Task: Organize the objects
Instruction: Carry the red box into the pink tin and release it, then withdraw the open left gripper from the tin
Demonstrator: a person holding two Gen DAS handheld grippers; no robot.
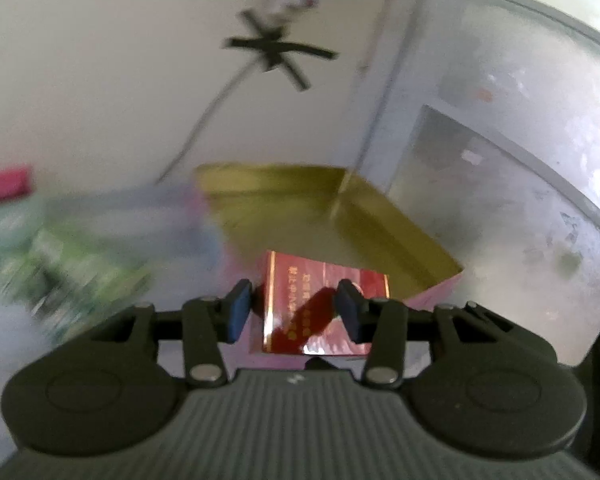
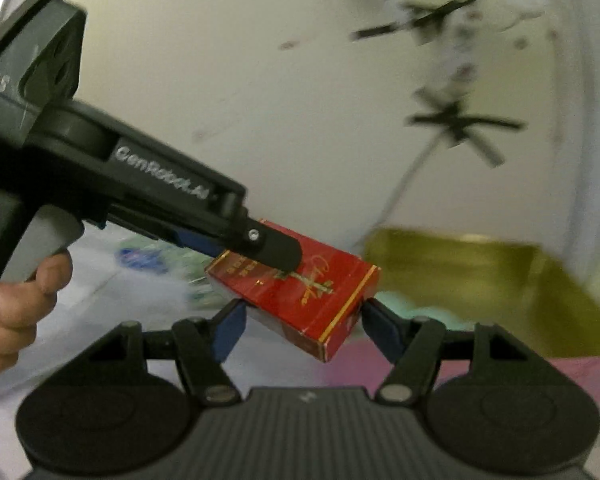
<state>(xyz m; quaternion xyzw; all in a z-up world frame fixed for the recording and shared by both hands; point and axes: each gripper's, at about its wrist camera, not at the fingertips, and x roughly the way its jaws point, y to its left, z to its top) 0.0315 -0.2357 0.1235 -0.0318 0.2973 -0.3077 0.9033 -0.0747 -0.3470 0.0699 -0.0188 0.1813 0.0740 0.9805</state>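
I hold the small red cardboard box with gold lettering [image 2: 300, 292] in the left tool [image 1: 294, 308], its blue pads [image 1: 239, 309] clamped on the two broad faces, as the right wrist view shows from the side. The box hangs in the air just short of the open gold-lined tray with pink outer walls [image 1: 396, 236], between the fingers of the right tool [image 2: 302, 328], which stands spread wide with its blue pads [image 2: 228, 330] apart from the box on either side and grips nothing.

To do this step well, I judge I should carry the box forward over the tray's near wall, level it, lower it until it lies flat on the gold floor, and only then let go. The right tool should keep out of the path or steady the tray's wall.

On the white bench [image 1: 100, 80] to the left lies a blurred heap of green and clear plastic packets [image 1: 88, 248], close to the tray's left wall, and a pink object [image 1: 4, 186] sits beyond. Black tape crosses [image 1: 280, 52] mark the surface farther off. Both views are smeared, so fine gaps are hard to read.
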